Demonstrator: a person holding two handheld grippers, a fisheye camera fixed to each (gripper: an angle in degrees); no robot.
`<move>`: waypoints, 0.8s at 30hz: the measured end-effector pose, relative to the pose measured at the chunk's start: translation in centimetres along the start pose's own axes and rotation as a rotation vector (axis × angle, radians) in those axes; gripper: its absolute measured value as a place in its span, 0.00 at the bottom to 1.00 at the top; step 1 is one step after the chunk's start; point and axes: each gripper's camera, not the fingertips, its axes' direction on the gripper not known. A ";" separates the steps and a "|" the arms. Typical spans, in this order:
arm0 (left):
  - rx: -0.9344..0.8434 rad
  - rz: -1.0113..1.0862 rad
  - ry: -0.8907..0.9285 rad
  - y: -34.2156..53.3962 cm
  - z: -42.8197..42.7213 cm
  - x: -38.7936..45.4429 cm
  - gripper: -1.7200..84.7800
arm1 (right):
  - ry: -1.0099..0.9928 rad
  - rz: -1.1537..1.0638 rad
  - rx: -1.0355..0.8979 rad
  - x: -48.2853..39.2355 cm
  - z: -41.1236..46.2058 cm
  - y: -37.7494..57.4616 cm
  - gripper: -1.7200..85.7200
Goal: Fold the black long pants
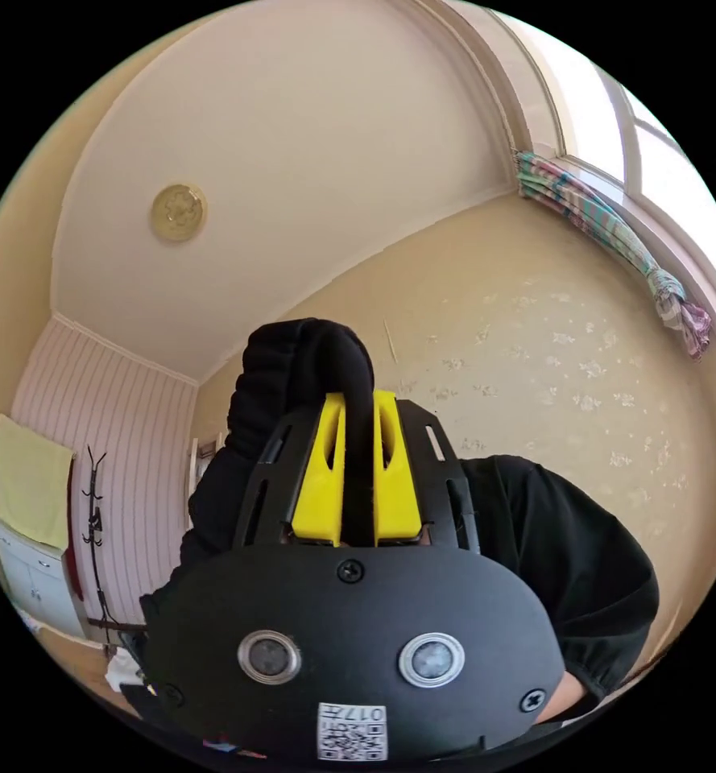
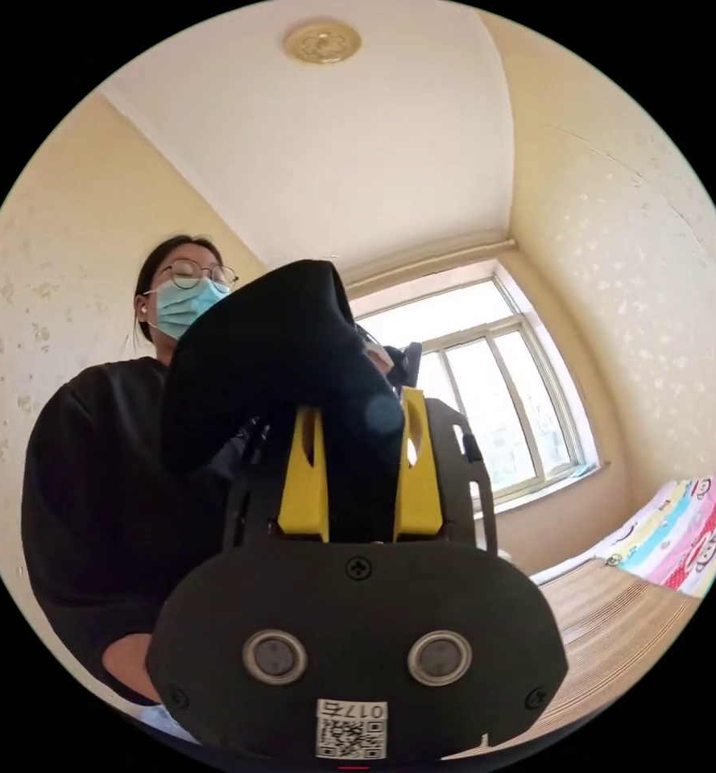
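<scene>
I have both the left gripper (image 1: 358,451) and right gripper (image 2: 359,467) clamped on the black pants (image 2: 277,354), lifted high, so next I judge they need lowering onto the bed (image 2: 615,620) to start folding

Ribbed tan surface below the window, with a bright sheet on it

In the right gripper view, a tan surface (image 2: 615,620) with fine parallel ribs, like a slatted mat, spreads out below and to the right of the window (image 2: 486,386). A colourful striped sheet (image 2: 688,523) printed with cartoon figures lies on it at the end farther right of the window, its edge meeting the ribbed part. A pale strip (image 2: 563,570) runs along the surface's edge just under the window sill. The near part of the ribbed area is bare. Whether it is a bed or a low platform cannot be told.
</scene>
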 end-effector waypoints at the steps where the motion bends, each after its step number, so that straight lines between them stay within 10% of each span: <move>1: -0.050 0.022 -0.091 -0.9 -0.6 2.0 0.09 | 0.001 -0.031 -0.002 -0.7 0.0 -0.7 0.12; 10: -0.562 0.069 -1.399 -2.9 0.7 13.2 0.09 | 0.694 -0.249 -0.234 -12.3 8.4 -10.9 0.06; 18: -0.447 0.107 -1.558 -2.7 -0.1 12.5 0.09 | 1.058 -0.454 -0.359 -16.3 21.4 -11.5 0.06; 24: -0.439 0.001 -1.639 -4.6 -1.1 9.9 0.09 | 0.928 -0.281 -0.380 -13.8 22.4 -13.6 0.07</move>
